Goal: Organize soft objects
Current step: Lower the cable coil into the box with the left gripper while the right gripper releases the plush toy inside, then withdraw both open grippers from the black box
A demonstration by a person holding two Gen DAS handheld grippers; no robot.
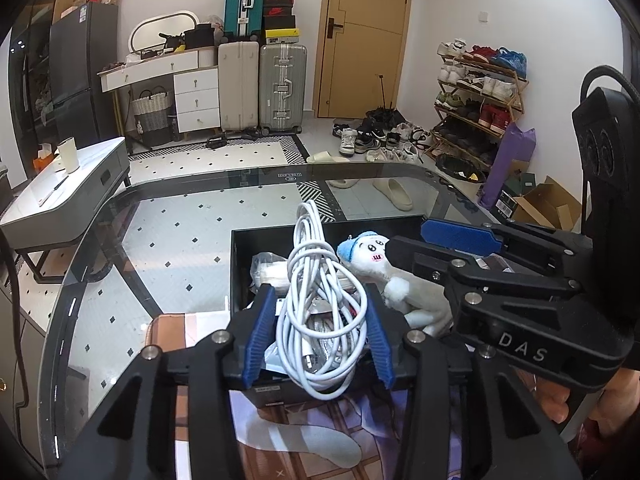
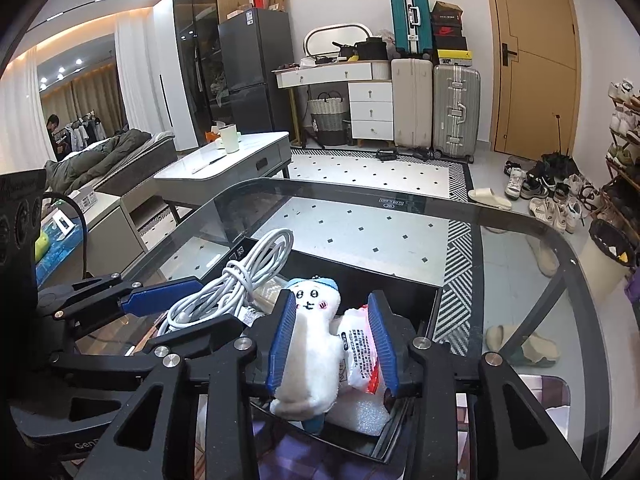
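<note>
My left tongs (image 1: 318, 334) stand spread around the white cable (image 1: 320, 300), pads apart from it; my right tongs (image 2: 332, 340) are spread too, the plush toy (image 2: 310, 344) leaning on the nine o'clock pad; both things hang over the black box (image 1: 240, 264), long axes toward twelve o'clock; room below looks crowded.

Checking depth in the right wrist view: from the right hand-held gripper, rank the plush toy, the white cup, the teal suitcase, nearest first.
1. Plush toy, between the right hand-held gripper's fingers.
2. White cup, on the white side table, left of centre.
3. Teal suitcase, stacked against the far wall.
</note>
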